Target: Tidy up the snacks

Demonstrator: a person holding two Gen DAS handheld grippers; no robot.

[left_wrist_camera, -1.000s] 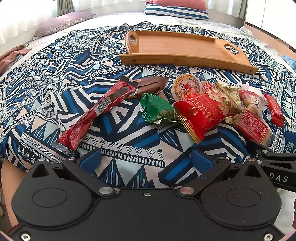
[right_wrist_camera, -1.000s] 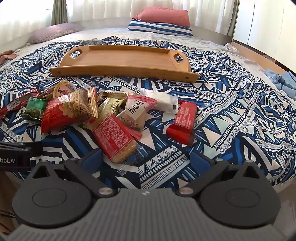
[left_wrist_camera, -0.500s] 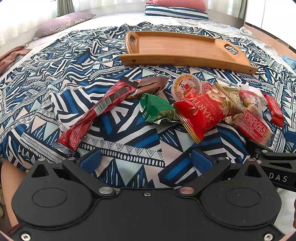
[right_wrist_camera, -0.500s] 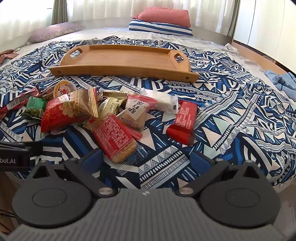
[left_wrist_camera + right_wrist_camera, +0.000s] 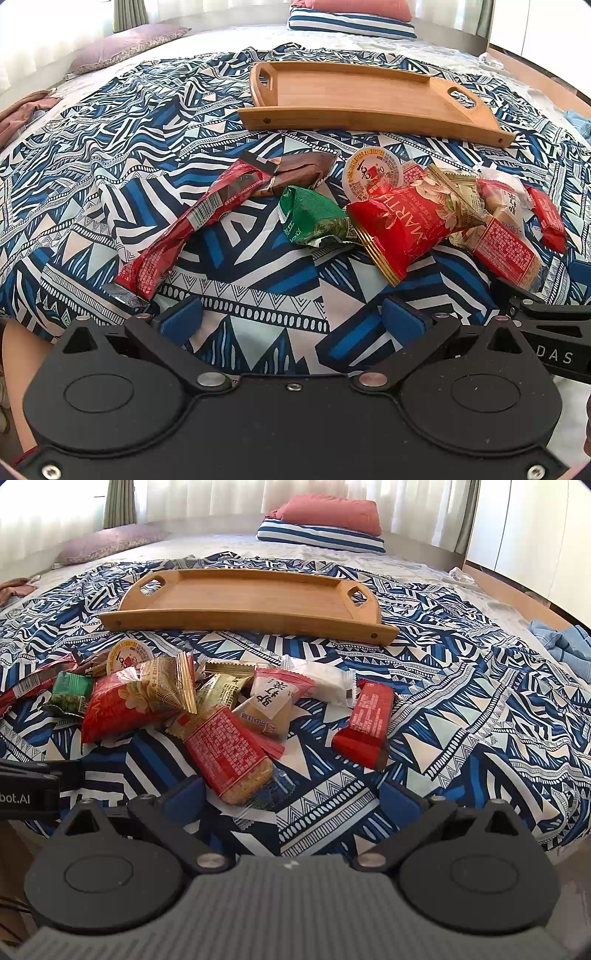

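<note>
Zigzag-patterned bedspread (image 5: 461,716) – crinkly foil snack packets (image 5: 229,709), smooth bamboo tray (image 5: 251,594); both grippers (image 5: 291,319) (image 5: 291,799) gape wide, empty.

1. I see no change in either view since a second ago.
2. My left gripper (image 5: 291,319) and right gripper (image 5: 291,799) hold the same open spread above the snacks (image 5: 221,716).

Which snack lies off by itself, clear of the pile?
The red bar on the pile's right: bedspread shows all around it, while the other packets overlap or touch. The tray holds nothing.
</note>
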